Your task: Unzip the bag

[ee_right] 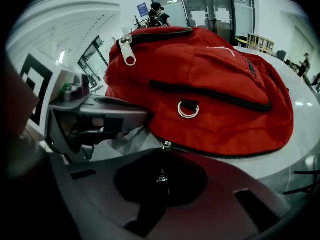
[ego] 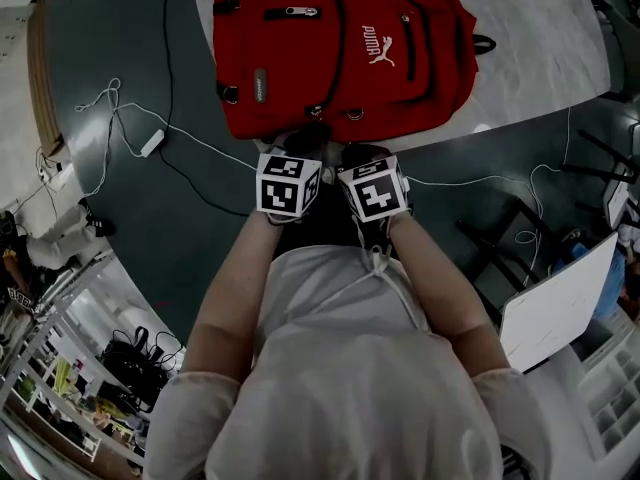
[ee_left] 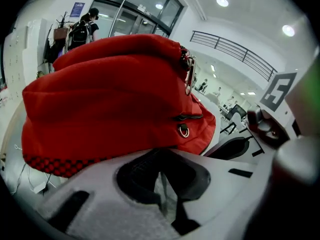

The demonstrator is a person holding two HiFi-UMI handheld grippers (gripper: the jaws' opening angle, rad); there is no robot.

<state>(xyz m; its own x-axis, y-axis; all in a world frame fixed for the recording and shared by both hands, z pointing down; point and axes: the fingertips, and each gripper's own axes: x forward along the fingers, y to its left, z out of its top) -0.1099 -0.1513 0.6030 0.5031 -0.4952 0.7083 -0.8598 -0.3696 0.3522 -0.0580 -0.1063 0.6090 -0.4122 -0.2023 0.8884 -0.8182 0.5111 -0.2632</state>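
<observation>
While the bag (ego: 340, 48) lies flat on the table (ego: 540, 28) with its near edge towards me, the unzipping looks barely begun. I judge that from the low zip (ee_right: 225, 154), whose teeth run closed along the whole stretch the right gripper view shows to the right of the slider (ee_right: 165, 145); left of the slider a bit of grey cloth (ee_right: 131, 138) shows at the seam; it may be lining in a short opened gap, though I cannot be sure; the other zips on the bag's face, one with a silver pull (ee_right: 127, 51), look closed too; so nearly all the travel is left, as I read it.

Both tongs sit side by side at that near edge, up against the bag; the right tongs (ee_right: 161, 176) have their jaws together, and a small glint of metal, the tab (ee_right: 162, 175), sits between the pads just below the slider; I take them to be pinched on it; the left tongs (ee_left: 162, 184) are narrowed to a slit with a pale grey strip caught in it; I take them to be gripping the grey cloth to steady the bag's edge; red fabric fills the view just past them; the next job, I think, is to draw the right tongs along the seam while the left holds firm.
</observation>
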